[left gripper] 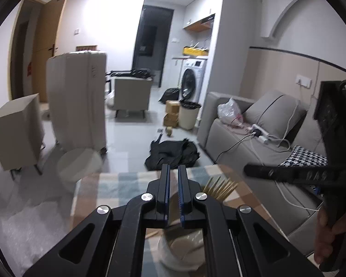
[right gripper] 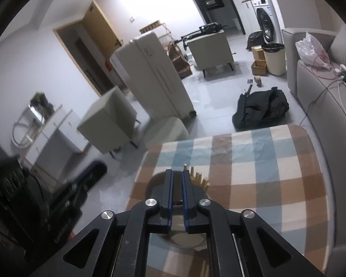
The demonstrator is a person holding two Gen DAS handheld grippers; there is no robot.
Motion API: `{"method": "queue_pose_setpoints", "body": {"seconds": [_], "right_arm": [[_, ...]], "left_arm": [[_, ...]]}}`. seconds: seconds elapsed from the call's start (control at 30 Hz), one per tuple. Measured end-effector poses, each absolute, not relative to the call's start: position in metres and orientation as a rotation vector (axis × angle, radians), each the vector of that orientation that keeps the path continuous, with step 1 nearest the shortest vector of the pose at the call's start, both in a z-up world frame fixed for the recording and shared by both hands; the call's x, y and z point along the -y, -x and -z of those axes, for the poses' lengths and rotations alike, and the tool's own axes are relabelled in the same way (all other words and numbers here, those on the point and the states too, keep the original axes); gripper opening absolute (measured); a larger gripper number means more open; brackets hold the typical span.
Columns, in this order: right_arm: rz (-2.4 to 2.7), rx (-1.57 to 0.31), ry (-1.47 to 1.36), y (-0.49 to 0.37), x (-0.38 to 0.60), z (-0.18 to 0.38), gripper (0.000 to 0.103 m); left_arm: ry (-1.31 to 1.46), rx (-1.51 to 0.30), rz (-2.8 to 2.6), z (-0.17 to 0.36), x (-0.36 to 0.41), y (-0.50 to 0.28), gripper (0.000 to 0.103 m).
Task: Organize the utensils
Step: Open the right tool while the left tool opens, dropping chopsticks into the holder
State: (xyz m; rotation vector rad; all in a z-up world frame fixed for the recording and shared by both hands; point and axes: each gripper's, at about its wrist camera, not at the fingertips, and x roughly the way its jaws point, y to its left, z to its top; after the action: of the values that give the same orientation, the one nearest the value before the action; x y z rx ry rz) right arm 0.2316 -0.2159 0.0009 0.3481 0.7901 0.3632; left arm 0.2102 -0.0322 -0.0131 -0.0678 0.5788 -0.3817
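Over the checked table (right gripper: 265, 173), both claws hang above a holder (right gripper: 154, 184) with chopsticks (right gripper: 199, 179) sticking out of it. Left claw (left gripper: 173, 173) and right claw (right gripper: 177, 177) each have their fingers nearly together with a thin gap, and neither looks like it's pinching anything. A loose stick (left gripper: 152, 233) seems to lie beside the holder, blurry though. My guess for the next pick: spread the fingers first, come down straight, grab mid-stick so it doesn't swing, and keep the other claw out of the way.

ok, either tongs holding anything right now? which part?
Nothing held. Left tongs and right tongs both show an empty gap, above the chopsticks.
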Motion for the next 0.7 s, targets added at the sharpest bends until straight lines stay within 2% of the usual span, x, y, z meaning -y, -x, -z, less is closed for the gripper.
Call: {"method": "queue_pose_setpoints", "body": {"seconds": [0.03, 0.07, 0.13, 0.2, 0.27, 0.37, 0.57, 0.7], "right_arm": [[-0.353, -0.785, -0.352, -0.229, 0.217, -0.003, 0.023], [-0.34, -0.778, -0.361, -0.224, 0.22, -0.006, 0.027], [-0.341, -0.76, -0.385, -0.214, 0.226, -0.011, 0.028], [-0.327, -0.751, -0.382, -0.201, 0.23, -0.016, 0.035], [-0.321, -0.735, -0.389, -0.188, 0.235, -0.019, 0.043], [-0.305, -0.726, -0.386, -0.168, 0.24, -0.021, 0.052], [-0.288, -0.708, -0.387, -0.128, 0.251, -0.012, 0.063], [-0.284, -0.702, -0.364, -0.105, 0.253, -0.004, 0.071]], "left_arm": [[0.064, -0.599, 0.367, 0.012, 0.032, -0.207, 0.017], [0.067, -0.617, 0.356, 0.012, 0.031, -0.204, 0.032], [0.083, -0.636, 0.335, 0.009, 0.028, -0.196, 0.045], [0.081, -0.646, 0.317, 0.005, 0.028, -0.187, 0.048], [0.08, -0.67, 0.307, 0.002, 0.031, -0.179, 0.059], [0.088, -0.695, 0.3, -0.001, 0.034, -0.167, 0.068], [0.08, -0.724, 0.257, -0.003, 0.04, -0.143, 0.081], [0.079, -0.735, 0.233, -0.002, 0.041, -0.131, 0.082]]}}
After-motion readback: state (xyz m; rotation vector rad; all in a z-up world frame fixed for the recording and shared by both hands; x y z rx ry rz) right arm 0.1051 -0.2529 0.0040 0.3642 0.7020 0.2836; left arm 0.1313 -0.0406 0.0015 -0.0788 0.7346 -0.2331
